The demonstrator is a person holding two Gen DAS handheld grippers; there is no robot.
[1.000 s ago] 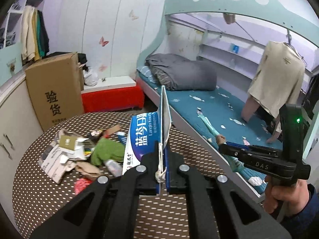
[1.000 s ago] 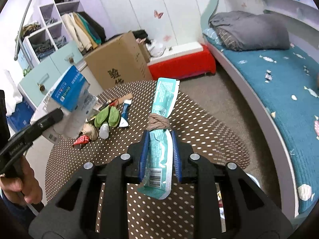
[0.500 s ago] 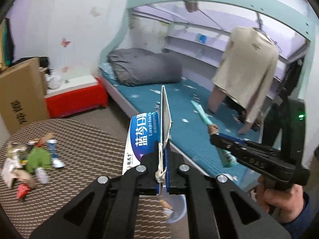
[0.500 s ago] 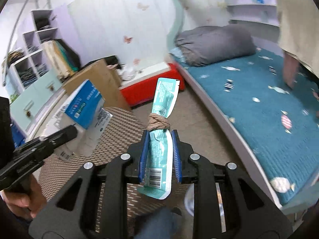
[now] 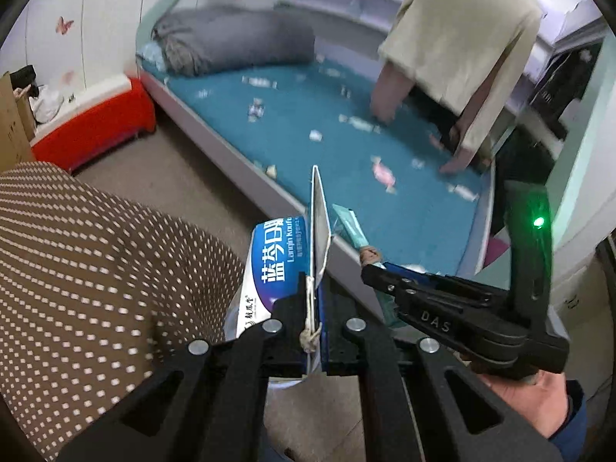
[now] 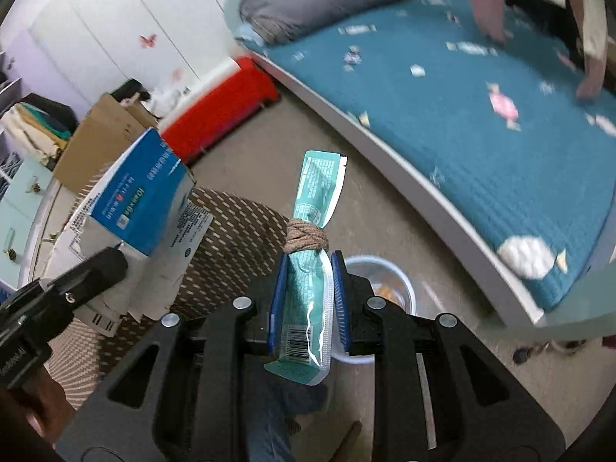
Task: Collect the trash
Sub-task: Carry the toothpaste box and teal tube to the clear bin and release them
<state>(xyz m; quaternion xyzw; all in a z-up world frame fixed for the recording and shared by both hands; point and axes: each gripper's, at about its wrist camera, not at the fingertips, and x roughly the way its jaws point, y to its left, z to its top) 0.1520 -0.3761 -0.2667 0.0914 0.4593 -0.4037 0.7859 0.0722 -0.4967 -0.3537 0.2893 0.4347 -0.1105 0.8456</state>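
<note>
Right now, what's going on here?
A person is collecting trash with two handheld grippers. The left gripper is shut on a flattened blue and white box. The right gripper is shut on a teal wrapper bound with twine. Both hang over a small white bin on the floor beside the dotted table. Nothing has been dropped yet.

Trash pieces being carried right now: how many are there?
2. A blue and white carton is clamped in the left gripper; a green wrapper is clamped in the right gripper, just above a white bin. Others may be out of view.
</note>
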